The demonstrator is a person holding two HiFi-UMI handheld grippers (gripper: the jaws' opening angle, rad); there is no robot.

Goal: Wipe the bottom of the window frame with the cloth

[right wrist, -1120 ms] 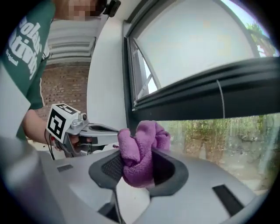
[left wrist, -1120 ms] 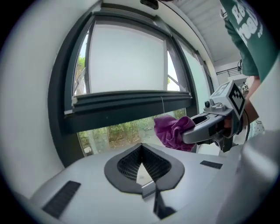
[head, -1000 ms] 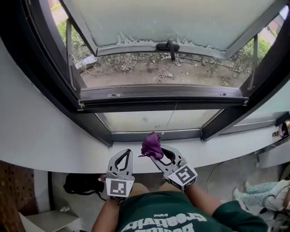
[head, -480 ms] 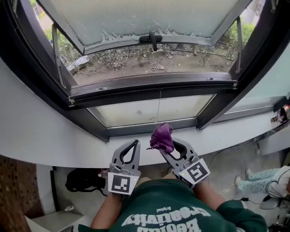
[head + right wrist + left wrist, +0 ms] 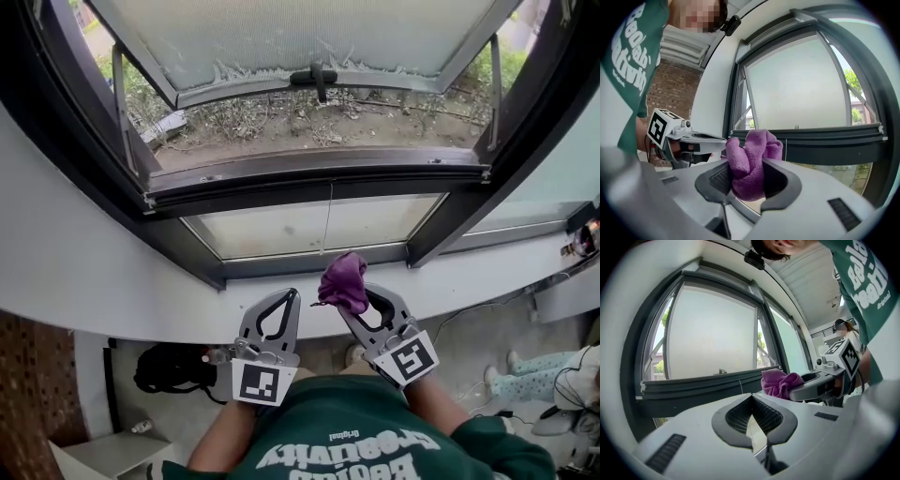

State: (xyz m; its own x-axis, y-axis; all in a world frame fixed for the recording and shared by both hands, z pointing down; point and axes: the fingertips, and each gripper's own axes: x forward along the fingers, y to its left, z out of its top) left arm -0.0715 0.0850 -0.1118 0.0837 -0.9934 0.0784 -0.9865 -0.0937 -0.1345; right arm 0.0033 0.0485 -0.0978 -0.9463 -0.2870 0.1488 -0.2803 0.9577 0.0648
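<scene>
A crumpled purple cloth (image 5: 343, 280) (image 5: 749, 163) (image 5: 780, 383) is pinched in my right gripper (image 5: 349, 292) (image 5: 746, 178), which is shut on it and hovers over the white sill (image 5: 112, 300), short of the dark window frame. The frame's bottom rail (image 5: 319, 183) (image 5: 825, 138) (image 5: 708, 385) runs across ahead, with the sash pushed open outward above it. My left gripper (image 5: 286, 298) (image 5: 751, 398) sits beside the right one, jaws shut with nothing between them.
A lower fixed pane (image 5: 309, 225) lies below the rail, with a thin cord (image 5: 328, 220) hanging over it. The sash handle (image 5: 315, 79) is at the far edge. A black bag (image 5: 169, 370) and cables (image 5: 562, 394) lie on the floor below.
Both grippers have shifted slightly right and forward toward the window with the cloth still held; the head view has moved so the frame sits a little higher and left.
</scene>
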